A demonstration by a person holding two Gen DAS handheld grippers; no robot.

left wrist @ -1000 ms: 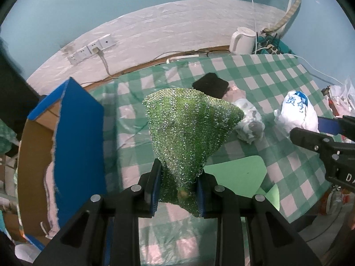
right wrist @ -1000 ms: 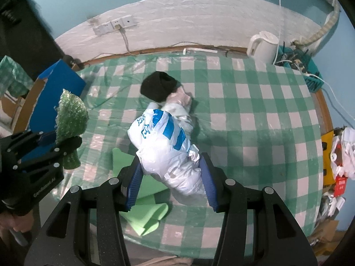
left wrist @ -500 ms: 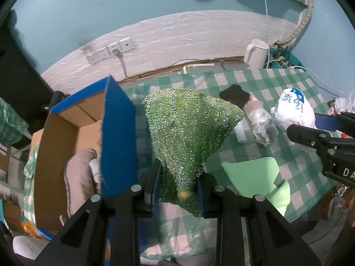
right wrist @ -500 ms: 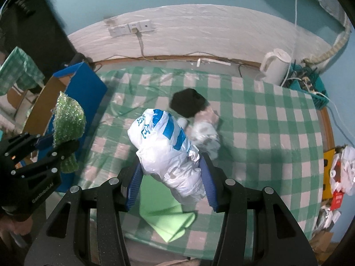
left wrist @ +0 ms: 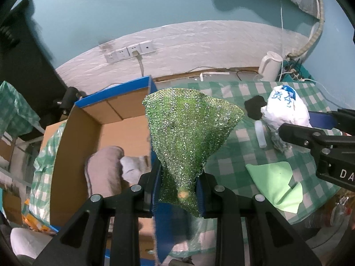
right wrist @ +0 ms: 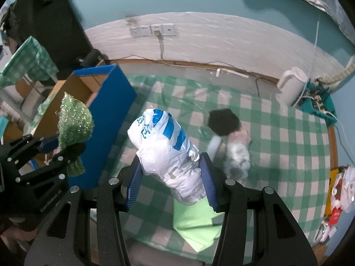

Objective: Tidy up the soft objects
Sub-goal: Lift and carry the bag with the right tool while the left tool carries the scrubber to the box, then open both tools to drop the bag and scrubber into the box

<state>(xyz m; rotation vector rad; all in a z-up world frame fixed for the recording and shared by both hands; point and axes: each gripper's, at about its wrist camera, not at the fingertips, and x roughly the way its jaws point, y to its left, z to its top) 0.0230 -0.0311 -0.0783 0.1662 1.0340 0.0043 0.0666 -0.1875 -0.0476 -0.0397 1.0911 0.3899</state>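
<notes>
Checked table [right wrist: 277,137] bears green cloth [right wrist: 195,223], black cloth [right wrist: 221,122], kettle [right wrist: 290,88].

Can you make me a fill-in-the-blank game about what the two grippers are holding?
1. The left gripper holds a sparkly ____ mesh cloth.
2. The right gripper squeezes a white plastic bag with ____ stripes.
3. The cardboard box has grey ____ inside.
4. A light green cloth lies on the ____ tablecloth.

Missing words: green; blue; fabric; checked
</notes>
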